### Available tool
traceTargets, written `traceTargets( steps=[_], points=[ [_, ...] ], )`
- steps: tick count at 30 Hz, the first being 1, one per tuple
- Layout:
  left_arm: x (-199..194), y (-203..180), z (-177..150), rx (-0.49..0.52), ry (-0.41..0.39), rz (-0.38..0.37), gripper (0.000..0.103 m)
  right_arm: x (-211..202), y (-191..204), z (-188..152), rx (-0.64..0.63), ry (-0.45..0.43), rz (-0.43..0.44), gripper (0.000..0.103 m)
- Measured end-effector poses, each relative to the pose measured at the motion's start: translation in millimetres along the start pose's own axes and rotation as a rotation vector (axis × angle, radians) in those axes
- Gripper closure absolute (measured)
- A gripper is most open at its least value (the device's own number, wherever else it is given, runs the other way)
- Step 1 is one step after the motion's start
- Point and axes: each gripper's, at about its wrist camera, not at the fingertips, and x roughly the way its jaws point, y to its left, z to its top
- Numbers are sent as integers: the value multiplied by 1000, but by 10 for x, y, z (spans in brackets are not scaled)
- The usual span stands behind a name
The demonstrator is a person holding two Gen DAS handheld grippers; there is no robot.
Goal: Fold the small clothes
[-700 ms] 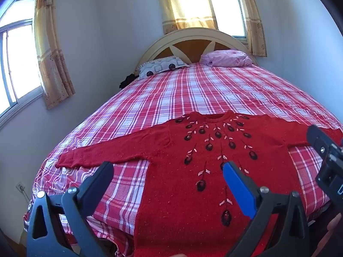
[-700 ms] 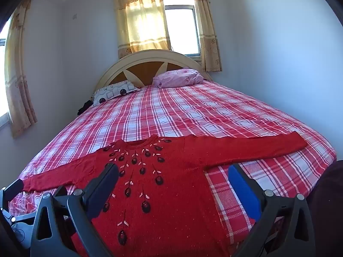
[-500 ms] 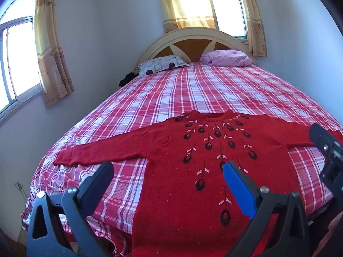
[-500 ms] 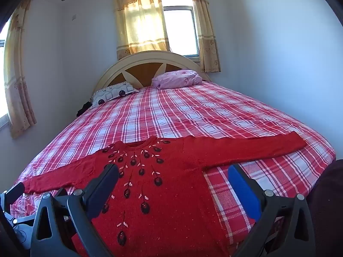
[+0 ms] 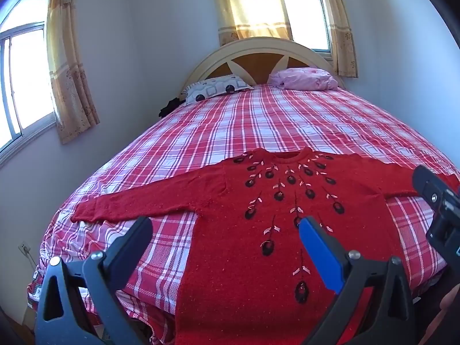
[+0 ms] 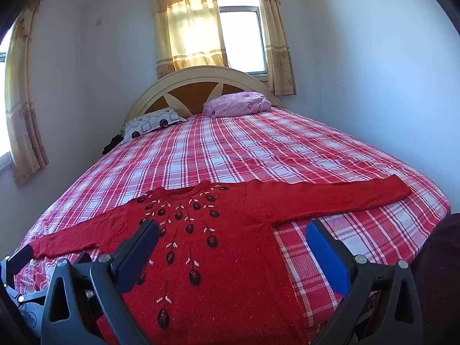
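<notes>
A red knit sweater (image 5: 276, 218) with dark embroidered flowers lies flat, front up, at the foot of the bed, both sleeves spread sideways; its hem hangs over the near edge. It also shows in the right wrist view (image 6: 218, 247). My left gripper (image 5: 225, 231) is open and empty, held above the sweater's lower left part. My right gripper (image 6: 231, 234) is open and empty, above the sweater's lower right part. The right gripper's body shows at the right edge of the left wrist view (image 5: 440, 210).
The bed has a red and white plaid cover (image 5: 258, 126). A patterned pillow (image 5: 215, 90) and a pink pillow (image 5: 302, 79) lie by the headboard (image 5: 258, 54). Walls stand close on both sides; curtained windows are at left and behind.
Both grippers have risen and drawn back slightly, so the sweater sits a little lower and farther in view. Nothing was grasped.
</notes>
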Motion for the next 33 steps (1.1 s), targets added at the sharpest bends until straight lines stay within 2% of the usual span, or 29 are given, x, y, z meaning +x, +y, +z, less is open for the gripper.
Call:
traceTargets(
  steps=[33],
  points=[
    [22, -17, -34, 6, 10, -4, 0, 14, -3, -31, 3, 5, -2, 1]
  ],
)
